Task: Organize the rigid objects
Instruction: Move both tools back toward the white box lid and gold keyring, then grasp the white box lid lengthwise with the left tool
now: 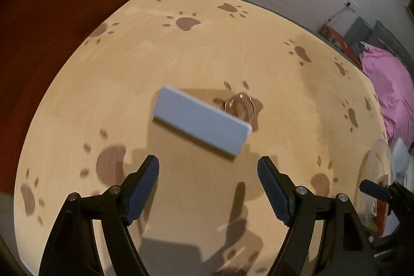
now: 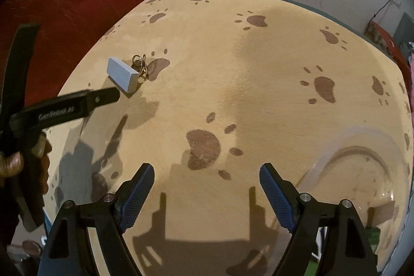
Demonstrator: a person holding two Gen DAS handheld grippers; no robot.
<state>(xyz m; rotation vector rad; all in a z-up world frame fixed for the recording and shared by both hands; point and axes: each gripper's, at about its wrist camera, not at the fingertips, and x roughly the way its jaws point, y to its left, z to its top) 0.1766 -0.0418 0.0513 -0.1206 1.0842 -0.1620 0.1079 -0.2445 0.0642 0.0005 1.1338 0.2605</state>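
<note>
So the table (image 2: 258, 74) was mostly bare mat; the glass bowl (image 2: 362, 172) sat at its right edge, just beside your right gripper (image 2: 207, 183), presumably the drop spot. Both claws were wide and held nothing. Your left gripper (image 1: 208, 172) was lined up near the white box (image 1: 201, 119). Keys (image 1: 239, 105) touched its far side — likely to snag.

A small pale blue-white rectangular block (image 1: 203, 119) lies flat and slantwise on a tan tabletop (image 1: 196, 51) printed with brown paw marks. Just behind it, touching or nearly touching its far edge, sits a small gold-coloured metal ring piece (image 1: 239, 105), partly hidden by the block.
</note>
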